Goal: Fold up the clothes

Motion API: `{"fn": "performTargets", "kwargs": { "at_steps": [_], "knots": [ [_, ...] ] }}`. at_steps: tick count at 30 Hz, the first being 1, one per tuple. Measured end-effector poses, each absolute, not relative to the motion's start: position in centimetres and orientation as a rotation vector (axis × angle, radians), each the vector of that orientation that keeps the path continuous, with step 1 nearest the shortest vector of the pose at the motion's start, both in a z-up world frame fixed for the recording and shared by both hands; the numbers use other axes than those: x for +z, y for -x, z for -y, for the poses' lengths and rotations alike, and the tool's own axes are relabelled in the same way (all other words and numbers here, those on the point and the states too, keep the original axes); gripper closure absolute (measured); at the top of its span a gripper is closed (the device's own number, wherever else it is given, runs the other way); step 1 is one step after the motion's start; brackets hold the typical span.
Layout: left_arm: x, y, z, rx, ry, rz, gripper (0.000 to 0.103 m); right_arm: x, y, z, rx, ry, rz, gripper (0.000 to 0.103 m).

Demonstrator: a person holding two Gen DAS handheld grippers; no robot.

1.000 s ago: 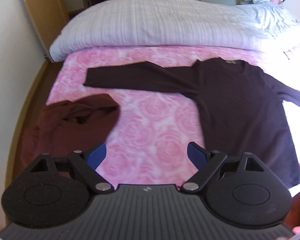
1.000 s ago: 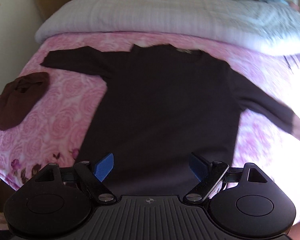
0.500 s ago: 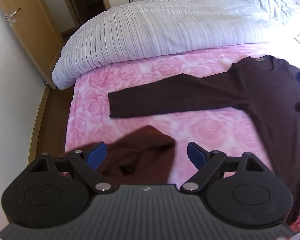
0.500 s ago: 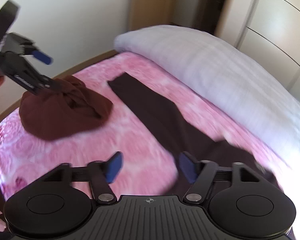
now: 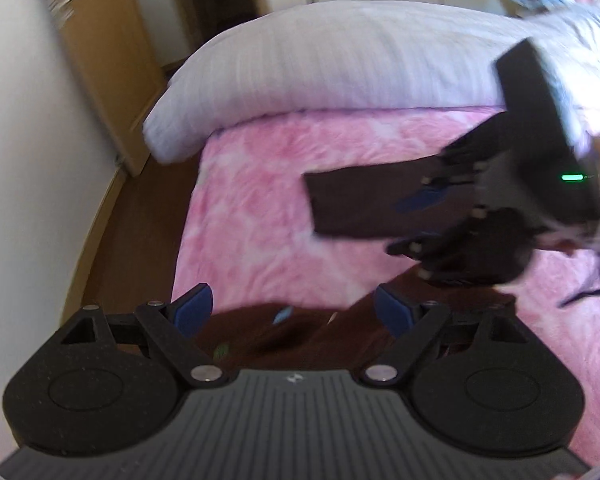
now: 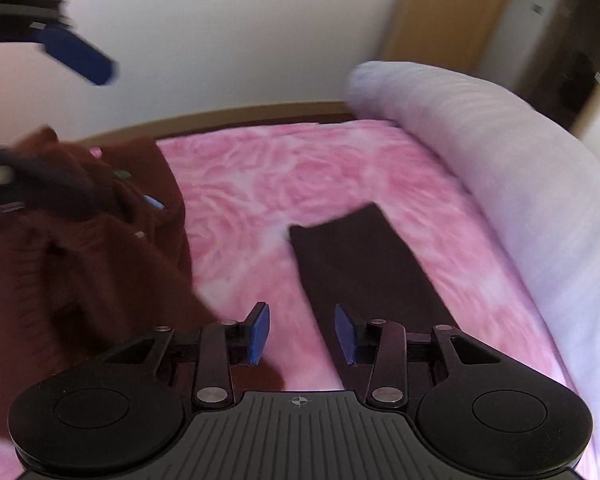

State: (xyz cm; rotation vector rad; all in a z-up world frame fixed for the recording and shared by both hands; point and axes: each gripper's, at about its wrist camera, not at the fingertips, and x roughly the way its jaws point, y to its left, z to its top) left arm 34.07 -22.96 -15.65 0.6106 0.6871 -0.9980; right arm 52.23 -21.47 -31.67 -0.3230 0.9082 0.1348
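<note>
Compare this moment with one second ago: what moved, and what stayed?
Both grippers swung left from the spread dark sweater to its sleeve and the crumpled brown garment. The right gripper is closing its jaws, nothing between them; the left gripper stays open. Both garments lie unmoved.

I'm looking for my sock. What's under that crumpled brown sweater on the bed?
Only the pink rose bedspread shows around the brown sweater. Whatever lies beneath is covered, so a sock there can't be seen.

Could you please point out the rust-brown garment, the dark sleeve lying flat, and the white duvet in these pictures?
rust-brown garment [image 6: 80, 280]: right wrist view, on its bunched middle.
dark sleeve [image 6: 360, 264]: right wrist view, on the flat cloth just behind the cuff end.
white duvet [image 5: 340, 56]: left wrist view, on its ribbed top surface.
</note>
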Motion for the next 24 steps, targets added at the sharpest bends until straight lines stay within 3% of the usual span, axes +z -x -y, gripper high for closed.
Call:
{"fn": "performTargets", "kwargs": {
  "at_steps": [8, 9, 10, 11, 19, 24],
  "knots": [
    [-17.7, -34.3, 19.6, -0.949, -0.568, -0.766, 0.017, -36.3, -57.9, 20.1, 0.074, 0.412, -0.954, 0.063],
    [-17.6, -34.1, 19.5, -0.953, -0.571, -0.769, 0.017, -36.4, -58.1, 19.8, 0.072, 0.425, -0.955, 0.072],
    [-17.5, -34.0, 19.4, -0.957, -0.574, -0.772, 0.017, -36.4, -58.4, 19.6, 0.075, 0.437, -0.959, 0.096],
    [-17.4, -33.7, 19.3, -0.963, -0.578, -0.773, 0.017, -36.2, -58.5, 19.4, 0.072, 0.447, -0.958, 0.102],
    [-17.1, -29.6, 21.1, -1.045, -0.651, -0.761, 0.017, -28.5, -53.8, 21.0, 0.016, 0.277, -0.751, 0.102],
    [-16.2, -24.1, 24.8, -1.144, -0.687, -0.708, 0.017, -19.5, -43.8, 30.0, -0.158, 0.021, -0.473, 0.102]
  ]
}}
